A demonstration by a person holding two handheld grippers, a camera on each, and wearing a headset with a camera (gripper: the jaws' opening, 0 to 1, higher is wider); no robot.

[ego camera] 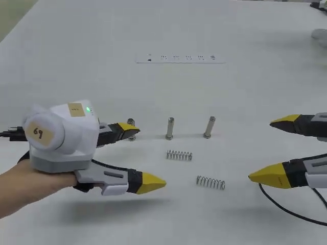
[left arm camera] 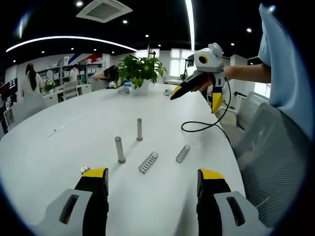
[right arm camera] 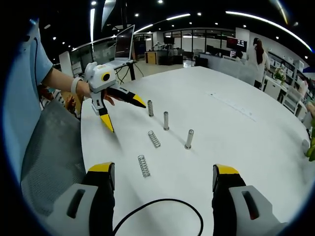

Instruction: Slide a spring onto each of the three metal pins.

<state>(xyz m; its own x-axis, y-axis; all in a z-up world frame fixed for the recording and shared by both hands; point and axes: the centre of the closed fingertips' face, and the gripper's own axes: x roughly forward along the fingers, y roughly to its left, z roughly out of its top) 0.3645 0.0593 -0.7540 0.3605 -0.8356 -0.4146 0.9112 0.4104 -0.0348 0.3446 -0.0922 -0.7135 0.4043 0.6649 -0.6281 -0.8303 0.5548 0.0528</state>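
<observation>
While left tongs (ego camera: 150, 155) gape empty, leftmost pin (ego camera: 131, 122) half hidden behind them, right tongs (ego camera: 260, 149) spread, cropped

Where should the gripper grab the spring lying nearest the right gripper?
Probably across its middle coils, coming straight down from above. The spring lies flat on its side on the table, so a mid-length pinch keeps both ends free to slip over a pin. The open right gripper is nearest.

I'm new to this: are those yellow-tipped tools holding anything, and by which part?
Nothing is held. The left tool and the right tool are both open; the far spring and the near spring lie loose on the table between them.
</observation>
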